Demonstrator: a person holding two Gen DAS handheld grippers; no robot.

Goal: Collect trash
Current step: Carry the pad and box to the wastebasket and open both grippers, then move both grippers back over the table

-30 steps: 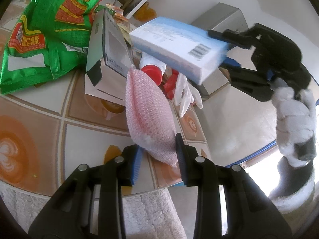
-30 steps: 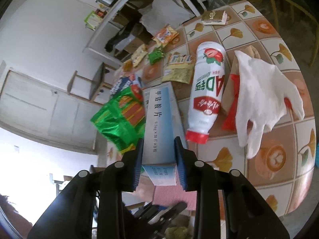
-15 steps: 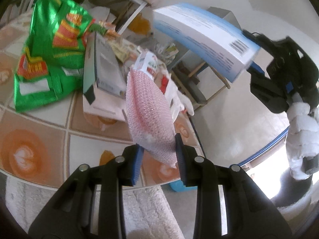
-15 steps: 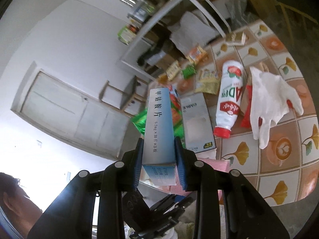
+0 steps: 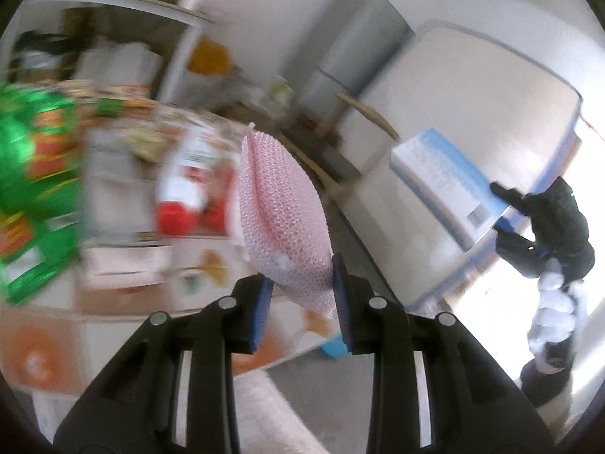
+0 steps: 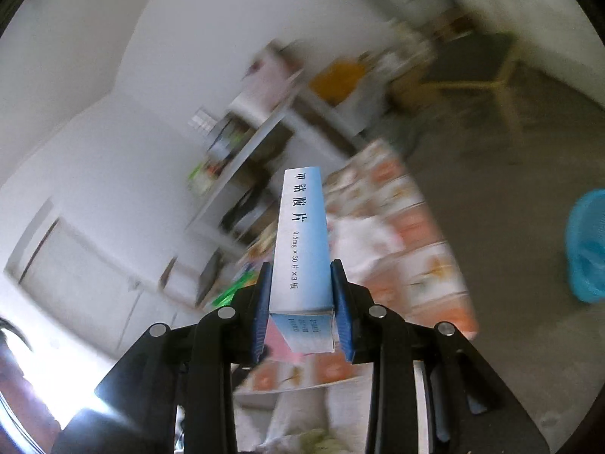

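We hold two pieces aloft, off table point(image 5: 124, 314). Left gripper point(image 5: 298, 295) pinching pink pouch point(image 5: 281, 223); right gripper point(image 6: 298, 295) clamped on blue box point(image 6: 302, 234). Blue bin point(image 6: 588, 246) on floor, well apart. Nothing dropped in yet, we judge; green bag point(image 5: 30, 193), bottle point(image 5: 185, 196) left on table.

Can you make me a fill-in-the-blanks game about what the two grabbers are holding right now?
1. The left gripper is clamped on a pink ____.
2. The right gripper holds a long blue and white ____.
3. The bin on the floor is coloured ____.

Missing words: sponge; box; blue.
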